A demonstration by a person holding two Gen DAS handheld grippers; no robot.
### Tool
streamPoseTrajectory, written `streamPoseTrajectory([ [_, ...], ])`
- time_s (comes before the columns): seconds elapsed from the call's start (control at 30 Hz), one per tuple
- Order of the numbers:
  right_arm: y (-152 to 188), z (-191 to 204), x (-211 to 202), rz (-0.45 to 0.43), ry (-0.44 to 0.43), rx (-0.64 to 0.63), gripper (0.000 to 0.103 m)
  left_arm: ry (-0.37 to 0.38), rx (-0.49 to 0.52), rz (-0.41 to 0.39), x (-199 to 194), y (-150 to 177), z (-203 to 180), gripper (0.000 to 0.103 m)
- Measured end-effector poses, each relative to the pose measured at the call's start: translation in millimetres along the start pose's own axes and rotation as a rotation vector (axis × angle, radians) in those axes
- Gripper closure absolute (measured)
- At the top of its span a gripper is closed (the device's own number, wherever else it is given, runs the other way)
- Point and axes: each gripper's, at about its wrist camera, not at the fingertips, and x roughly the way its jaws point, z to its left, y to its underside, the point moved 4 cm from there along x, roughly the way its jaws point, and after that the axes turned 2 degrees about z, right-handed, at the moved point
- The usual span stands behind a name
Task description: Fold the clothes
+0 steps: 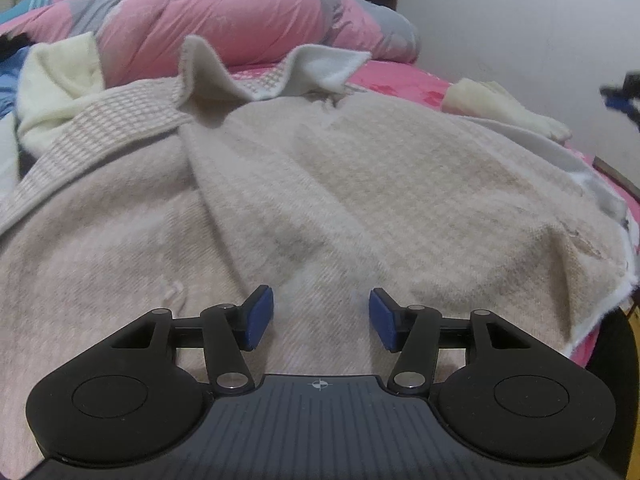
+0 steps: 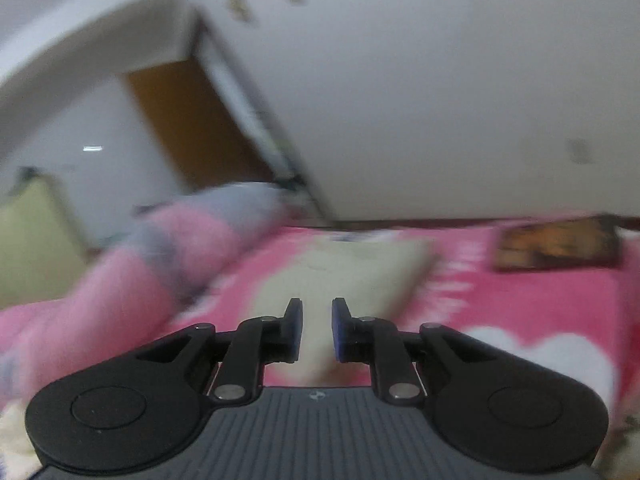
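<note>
A beige knitted garment lies spread and wrinkled over the bed, its cream lining turned up at the far edge. My left gripper hovers just above its near part, jaws open and empty. In the blurred right wrist view, my right gripper is open by a narrow gap and holds nothing. It hangs above the pink bedsheet, pointing at a folded cream cloth farther off.
A pink and grey duvet is bunched along the far side of the bed. A folded cream piece lies at the right near the white wall. A dark flat object lies on the sheet at the right.
</note>
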Motion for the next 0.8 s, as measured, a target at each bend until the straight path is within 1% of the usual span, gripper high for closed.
streamPoseTrajectory([
  [0.07, 16, 35, 3, 0.081, -0.114, -0.058, 0.085, -0.006, -0.030, -0.002, -7, 4, 7, 0.049],
  [0.13, 46, 68, 13, 0.205, -0.223, -0.113, 0.085, -0.025, -0.062, -0.007, -16, 8, 16, 0.048],
  [0.2, 83, 98, 22, 0.339, -0.328, -0.139, 0.085, -0.056, -0.088, -0.007, -23, 12, 25, 0.047],
  [0.23, 103, 110, 25, 0.391, -0.370, -0.152, 0.085, -0.074, -0.102, -0.012, -28, 15, 32, 0.046],
  [0.33, 154, 137, 26, 0.520, -0.440, -0.187, 0.085, -0.133, -0.144, -0.038, -46, 22, 54, 0.046],
  [0.4, 181, 148, 28, 0.607, -0.456, -0.161, 0.085, -0.175, -0.168, -0.058, -57, 27, 72, 0.046],
  [0.47, 200, 151, 26, 0.659, -0.443, -0.131, 0.085, -0.229, -0.199, -0.075, -68, 33, 92, 0.046],
  [0.5, 206, 153, 26, 0.677, -0.437, -0.116, 0.085, -0.252, -0.211, -0.086, -72, 35, 102, 0.046],
  [0.57, 215, 161, 22, 0.699, -0.444, -0.102, 0.085, -0.322, -0.248, -0.111, -84, 40, 125, 0.044],
  [0.63, 218, 176, 11, 0.719, -0.473, -0.109, 0.085, -0.402, -0.285, -0.124, -93, 44, 147, 0.040],
  [0.7, 225, 197, -4, 0.744, -0.519, -0.142, 0.085, -0.479, -0.314, -0.140, -103, 49, 163, 0.040],
  [0.77, 239, 219, -10, 0.781, -0.582, -0.197, 0.085, -0.511, -0.345, -0.175, -115, 54, 174, 0.039],
  [0.8, 246, 225, -10, 0.800, -0.593, -0.217, 0.085, -0.518, -0.364, -0.201, -121, 57, 179, 0.039],
])
